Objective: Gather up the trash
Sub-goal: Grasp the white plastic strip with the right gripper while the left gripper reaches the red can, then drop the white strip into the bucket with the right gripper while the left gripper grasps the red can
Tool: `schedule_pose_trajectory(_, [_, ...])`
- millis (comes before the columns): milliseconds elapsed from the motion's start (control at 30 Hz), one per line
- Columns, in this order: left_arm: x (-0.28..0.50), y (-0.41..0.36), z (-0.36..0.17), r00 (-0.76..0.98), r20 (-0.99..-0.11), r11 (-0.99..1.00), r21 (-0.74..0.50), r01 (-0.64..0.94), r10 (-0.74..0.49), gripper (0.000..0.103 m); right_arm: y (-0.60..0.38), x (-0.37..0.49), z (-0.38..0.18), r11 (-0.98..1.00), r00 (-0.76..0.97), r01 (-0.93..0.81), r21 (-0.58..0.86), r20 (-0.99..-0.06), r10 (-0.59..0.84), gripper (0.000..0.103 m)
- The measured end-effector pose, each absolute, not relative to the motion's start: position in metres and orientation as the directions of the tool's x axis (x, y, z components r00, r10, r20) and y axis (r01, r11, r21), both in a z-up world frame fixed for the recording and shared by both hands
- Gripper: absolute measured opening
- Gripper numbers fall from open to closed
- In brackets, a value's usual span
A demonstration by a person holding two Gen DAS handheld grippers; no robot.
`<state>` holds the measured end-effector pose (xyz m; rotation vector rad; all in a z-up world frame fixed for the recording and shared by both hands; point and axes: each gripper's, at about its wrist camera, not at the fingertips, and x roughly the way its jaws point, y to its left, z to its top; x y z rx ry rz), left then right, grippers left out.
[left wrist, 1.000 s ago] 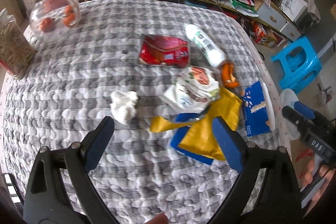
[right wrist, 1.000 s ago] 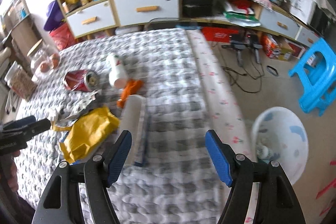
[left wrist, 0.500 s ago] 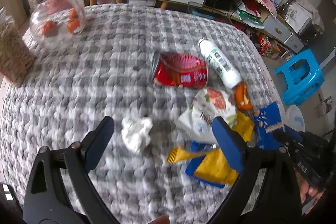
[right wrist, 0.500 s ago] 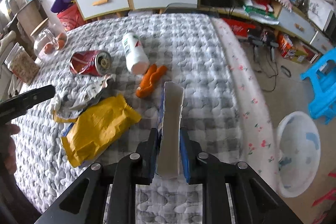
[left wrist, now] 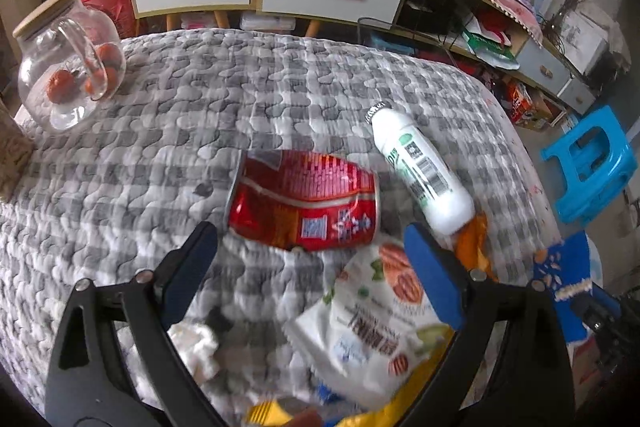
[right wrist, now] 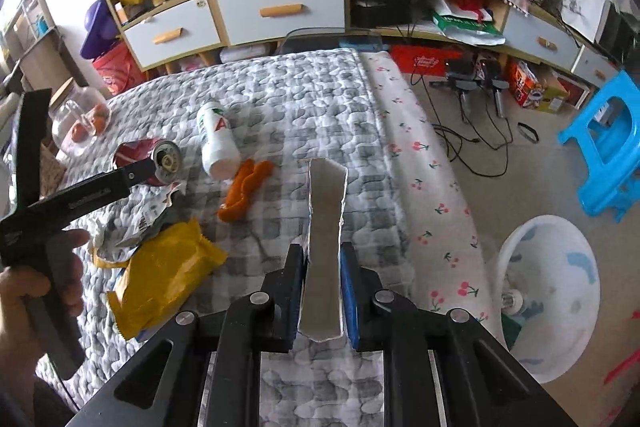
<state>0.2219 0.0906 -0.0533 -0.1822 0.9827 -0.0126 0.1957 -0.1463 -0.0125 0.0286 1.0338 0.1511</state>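
left gripper [left wrist: 310, 269] stood wide open, nothing between its blue pads, above a crushed red can [left wrist: 304, 201] on the grey quilted table [left wrist: 168, 131]. white bottle [left wrist: 420, 167] lay just right of the can, a white snack bag [left wrist: 368, 331] below it. right gripper [right wrist: 323, 291] was clamped on a blue wrapper [right wrist: 324, 227], lifted off the quilt. white bin [right wrist: 552, 291] sat on the floor at far right.
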Motion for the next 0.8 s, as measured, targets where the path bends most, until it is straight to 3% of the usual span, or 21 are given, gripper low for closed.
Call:
schedule_pose_trajectory(100, [0.227, 0.092, -0.060, 0.562, -0.822, 0.985, -0.158, -0.073, -0.090, 0.094, -0.152, 0.196, -0.012, 0.990, 0.503, -0.106, 0.098, -0.853, 0.139, 0.019])
schedule_pose_trajectory(200, [0.228, 0.095, -0.063, 0.568, -0.817, 0.985, -0.161, -0.064, -0.096, 0.087, -0.156, 0.195, -0.012, 0.990, 0.505, -0.098, 0.100, -0.852, 0.136, 0.019])
schedule_pose_trajectory(800, [0.189, 0.076, -0.020, 0.590, -0.790, 0.980, -0.197, 0.010, -0.165, 0.086, -0.211, 0.176, 0.005, 0.992, 0.550, -0.011, 0.127, -0.827, 0.112, 0.019])
